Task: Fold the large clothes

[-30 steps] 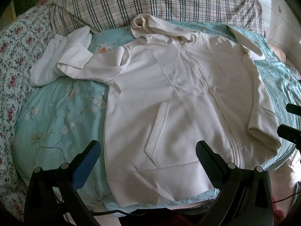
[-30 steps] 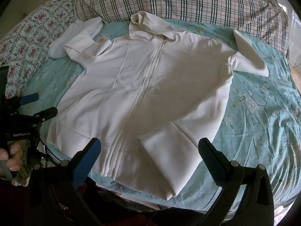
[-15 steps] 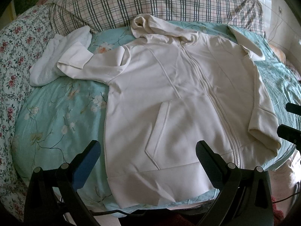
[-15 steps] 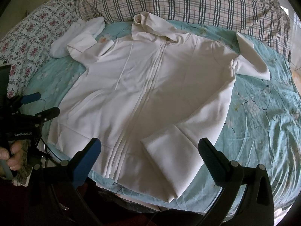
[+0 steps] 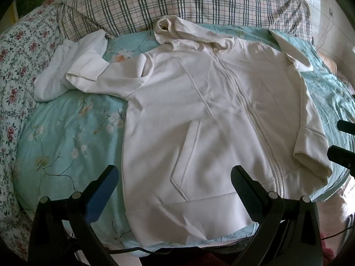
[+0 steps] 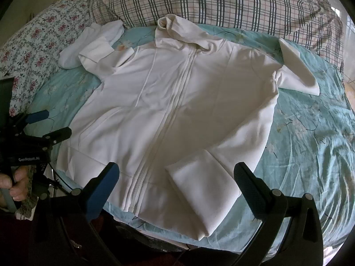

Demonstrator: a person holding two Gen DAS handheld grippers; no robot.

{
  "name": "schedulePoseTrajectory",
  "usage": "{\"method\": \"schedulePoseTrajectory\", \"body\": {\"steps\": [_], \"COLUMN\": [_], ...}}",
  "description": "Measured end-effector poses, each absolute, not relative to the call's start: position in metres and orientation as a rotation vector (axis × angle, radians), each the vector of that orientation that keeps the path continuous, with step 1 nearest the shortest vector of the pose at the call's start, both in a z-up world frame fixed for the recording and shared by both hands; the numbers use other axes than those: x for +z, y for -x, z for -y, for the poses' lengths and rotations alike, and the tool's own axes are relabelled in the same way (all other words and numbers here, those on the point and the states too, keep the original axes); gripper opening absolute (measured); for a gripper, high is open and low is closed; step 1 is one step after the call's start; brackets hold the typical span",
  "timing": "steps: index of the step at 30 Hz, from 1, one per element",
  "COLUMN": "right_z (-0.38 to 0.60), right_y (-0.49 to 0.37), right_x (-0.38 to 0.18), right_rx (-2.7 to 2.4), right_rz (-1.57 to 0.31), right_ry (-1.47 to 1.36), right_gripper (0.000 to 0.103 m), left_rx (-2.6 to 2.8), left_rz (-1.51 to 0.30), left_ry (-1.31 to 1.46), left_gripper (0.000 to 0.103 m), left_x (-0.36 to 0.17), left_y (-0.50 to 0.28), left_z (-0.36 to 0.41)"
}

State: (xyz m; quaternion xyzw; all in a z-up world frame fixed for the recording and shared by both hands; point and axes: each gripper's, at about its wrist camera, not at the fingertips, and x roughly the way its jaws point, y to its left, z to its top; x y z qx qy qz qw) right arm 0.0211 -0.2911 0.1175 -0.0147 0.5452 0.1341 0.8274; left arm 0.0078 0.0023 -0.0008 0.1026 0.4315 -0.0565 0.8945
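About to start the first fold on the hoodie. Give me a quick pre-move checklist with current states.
1. Left gripper open: ok.
2. Right gripper open: ok.
3. Hoodie front up, zipped: ok.
4. Sleeves flat: not ok; right sleeve lies doubled over the hem, left sleeve bunched.
5. Left cuff clear of the white cloth: not ok, it overlaps it.
6. Hood flat: not ok, crumpled.

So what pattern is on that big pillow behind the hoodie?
The pillow is plaid: dark and reddish lines on a pale ground, clearest in the right wrist view.
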Motion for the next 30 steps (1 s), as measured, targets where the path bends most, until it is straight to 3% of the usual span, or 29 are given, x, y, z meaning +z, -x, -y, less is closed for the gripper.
{"method": "schedulePoseTrajectory", "body": {"steps": [30], "right_z": [0.350], "right_y": [-0.088], "right_x": [0.115], "right_rx": [0.161], "right_rz": [-1.017], "right_ry": [-0.058], "right_gripper": [0.103], "left_rx": [-0.161], "left_rz": [-1.036], "left_ry": [-0.112], "left_gripper": [0.101], "left_x": [-0.033], "left_y": [-0.075], "left_z": [0.003]}}
